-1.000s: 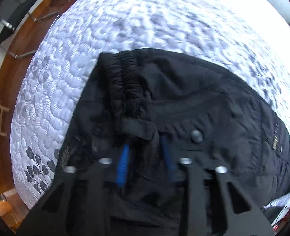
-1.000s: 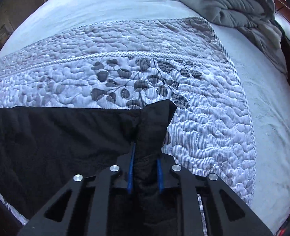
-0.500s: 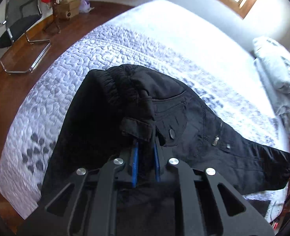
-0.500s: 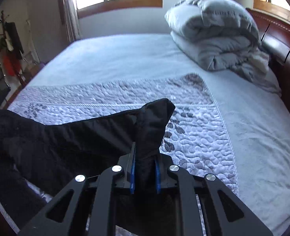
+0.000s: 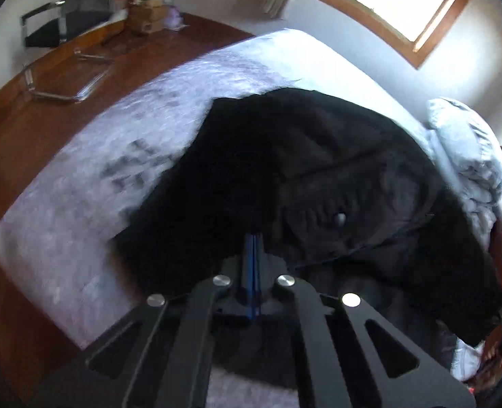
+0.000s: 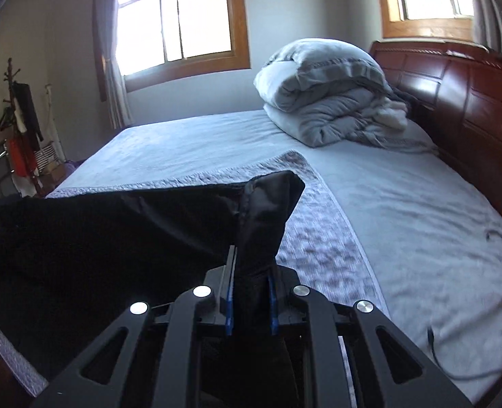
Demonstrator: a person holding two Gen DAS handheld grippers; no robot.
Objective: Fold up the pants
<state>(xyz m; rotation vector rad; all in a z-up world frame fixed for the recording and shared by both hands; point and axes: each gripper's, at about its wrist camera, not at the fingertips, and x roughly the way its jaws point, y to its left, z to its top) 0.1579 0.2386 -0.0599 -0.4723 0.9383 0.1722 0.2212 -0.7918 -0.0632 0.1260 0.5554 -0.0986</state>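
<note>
Black pants [image 5: 318, 170] mid-frame over the bed [image 6: 403, 204]. Left gripper [image 5: 253, 241] closed, apparently pinching cloth; right gripper [image 6: 251, 265] clamped on a bunched end.

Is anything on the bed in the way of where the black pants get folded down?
Nothing visible is. The pants hang from the right gripper over the quilted cover, which looks bare there. The rolled duvet sits far off by the headboard. The left gripper looks shut against the dark cloth.
</note>
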